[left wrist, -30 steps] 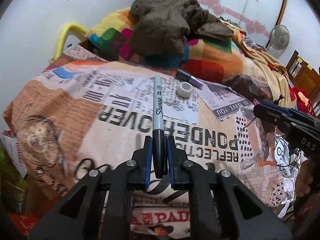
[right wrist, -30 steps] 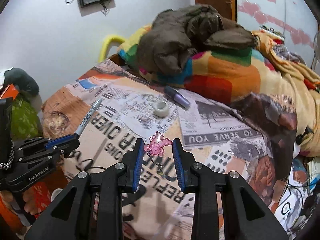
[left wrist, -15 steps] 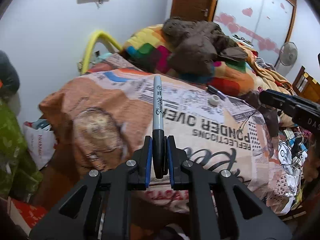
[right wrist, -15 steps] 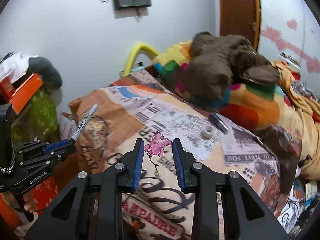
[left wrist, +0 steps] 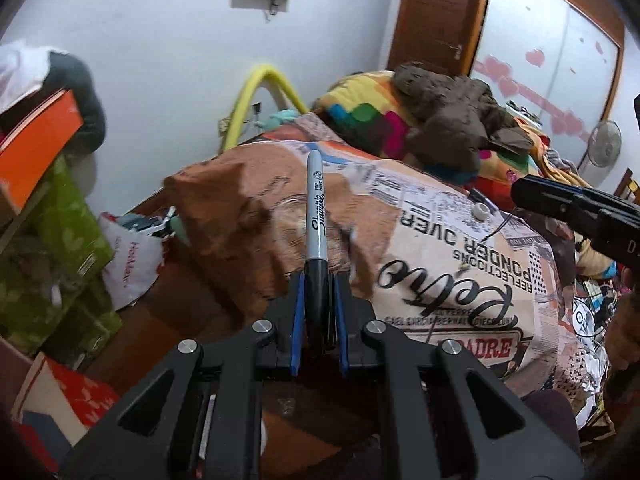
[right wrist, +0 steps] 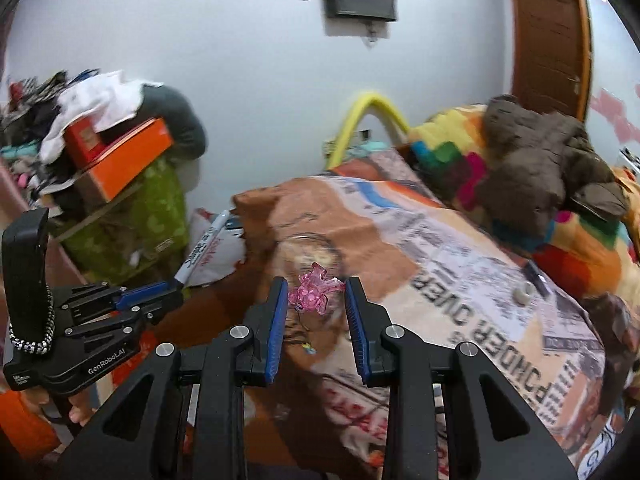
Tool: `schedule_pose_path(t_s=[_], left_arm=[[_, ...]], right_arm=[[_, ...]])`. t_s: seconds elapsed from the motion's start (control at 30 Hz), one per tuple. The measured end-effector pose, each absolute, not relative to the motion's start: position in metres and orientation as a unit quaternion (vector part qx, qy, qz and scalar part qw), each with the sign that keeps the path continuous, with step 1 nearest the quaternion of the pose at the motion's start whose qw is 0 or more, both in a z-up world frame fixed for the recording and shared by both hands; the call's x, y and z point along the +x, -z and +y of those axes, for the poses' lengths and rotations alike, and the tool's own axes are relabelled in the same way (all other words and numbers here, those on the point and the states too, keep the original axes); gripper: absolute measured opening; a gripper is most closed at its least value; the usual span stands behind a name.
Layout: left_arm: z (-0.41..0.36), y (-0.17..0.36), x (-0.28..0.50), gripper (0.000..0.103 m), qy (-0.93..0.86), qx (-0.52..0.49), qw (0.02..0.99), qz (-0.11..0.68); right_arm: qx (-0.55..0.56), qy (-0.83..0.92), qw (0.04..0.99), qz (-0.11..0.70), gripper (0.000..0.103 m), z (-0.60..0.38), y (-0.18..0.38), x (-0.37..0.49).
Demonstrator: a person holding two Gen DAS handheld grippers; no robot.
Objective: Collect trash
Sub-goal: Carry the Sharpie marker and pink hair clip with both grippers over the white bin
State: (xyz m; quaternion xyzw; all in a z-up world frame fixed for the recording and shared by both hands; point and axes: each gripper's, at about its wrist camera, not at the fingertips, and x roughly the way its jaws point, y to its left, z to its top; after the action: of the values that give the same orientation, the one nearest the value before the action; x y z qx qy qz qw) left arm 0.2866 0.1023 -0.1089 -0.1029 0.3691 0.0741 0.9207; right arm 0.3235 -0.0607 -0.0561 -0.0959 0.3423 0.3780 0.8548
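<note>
Carrying is the step in hand, judging by both grippers being loaded and lifted off the bed point(left wrist: 460, 240): each load has to reach some trash container, which neither view clearly shows. A white bag point(left wrist: 128, 260) at the left of the left wrist view, beside the bed's corner, may be the target, though I cannot tell.

To do it well, keep both grips firm and the tools level. The marker point(left wrist: 316, 208) sticks far out ahead of its pads, so a knock against the bed's edge or the green boxes point(left wrist: 60, 248) could lever it loose. Bring it over the opening tip-first before parting the jaws.

The left gripper point(left wrist: 318, 312) stands nearly together, clamped on the marker's black cap end; its grey barrel points up the middle of the frame.

The right gripper point(right wrist: 318, 308) is narrowly apart, with a pink trinket point(right wrist: 314, 294) at its fingertips, a thin cord hanging below. The blue pads seem to pinch it at the sides, yet contact on the right pad is hard to confirm. It is small and glossy, so it could slip; avoid jolts.

A tape roll point(right wrist: 523, 293) and a dark tube point(right wrist: 536, 274) lie on the bed, right of centre, uncollected.
</note>
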Motion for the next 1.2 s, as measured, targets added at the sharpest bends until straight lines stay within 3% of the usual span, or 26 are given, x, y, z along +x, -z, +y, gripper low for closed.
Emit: schedule_pose_path(t_s=[0.5,1.2], left_arm=[[0.19,0.143,0.202,0.013,-0.125,-0.157,0.906,0.372],[0.252,0.337,0.113,0.013,-0.182,-0.31,0.777,0.517]], right_arm=[[-0.142,-0.461,0.797,0.363,0.026,0.041,0.079,0.26],[-0.207,-0.482,0.679,0.513,0.027,0.14,0.234,0.219]])
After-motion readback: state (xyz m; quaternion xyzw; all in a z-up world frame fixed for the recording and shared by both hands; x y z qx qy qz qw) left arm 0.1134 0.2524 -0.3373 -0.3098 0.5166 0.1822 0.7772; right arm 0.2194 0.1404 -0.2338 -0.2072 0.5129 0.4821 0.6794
